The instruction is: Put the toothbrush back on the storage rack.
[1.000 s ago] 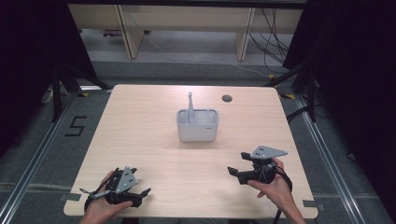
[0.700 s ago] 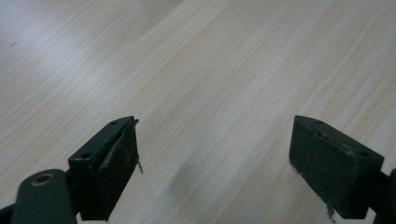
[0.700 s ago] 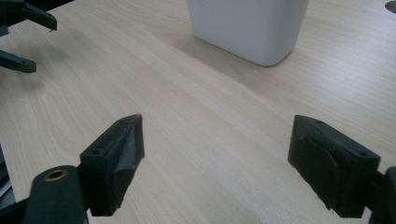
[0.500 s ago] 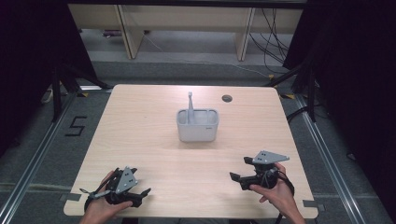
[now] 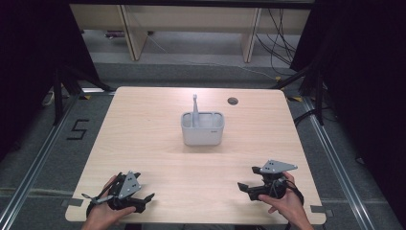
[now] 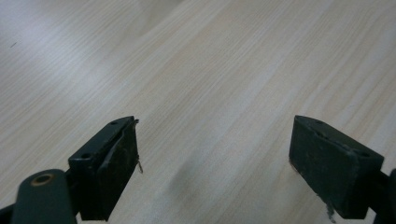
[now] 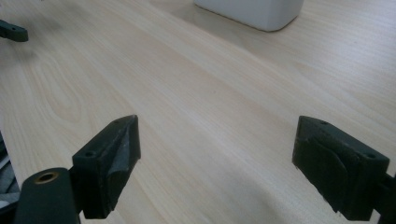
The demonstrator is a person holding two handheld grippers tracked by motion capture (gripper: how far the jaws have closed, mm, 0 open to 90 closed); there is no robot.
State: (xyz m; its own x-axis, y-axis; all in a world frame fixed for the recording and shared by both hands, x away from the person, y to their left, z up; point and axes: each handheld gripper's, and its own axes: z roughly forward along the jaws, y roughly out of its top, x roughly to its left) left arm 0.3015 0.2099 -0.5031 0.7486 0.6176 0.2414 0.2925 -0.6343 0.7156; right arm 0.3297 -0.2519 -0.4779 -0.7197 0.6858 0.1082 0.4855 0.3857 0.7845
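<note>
Both my tongs gape, holding nothing: left gripper [image 5: 143, 198] and right gripper [image 5: 245, 188] sit near my table edge, white plastic rectangular caddy [image 5: 202, 134] well beyond, between them.

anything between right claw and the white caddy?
Nothing: bare tabletop between the right claw and the white caddy, seen in the high view and the right gripper view.

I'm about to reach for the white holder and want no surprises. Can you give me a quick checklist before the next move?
1. Left gripper open, nothing between its jaws: ok.
2. Right gripper open, nothing between its jaws: ok.
3. White holder upright mid-table: ok.
4. Grey utensil standing in the holder: ok.
5. Bare table between grippers and holder: ok.
6. What kind of utensil it is: cannot tell.
</note>
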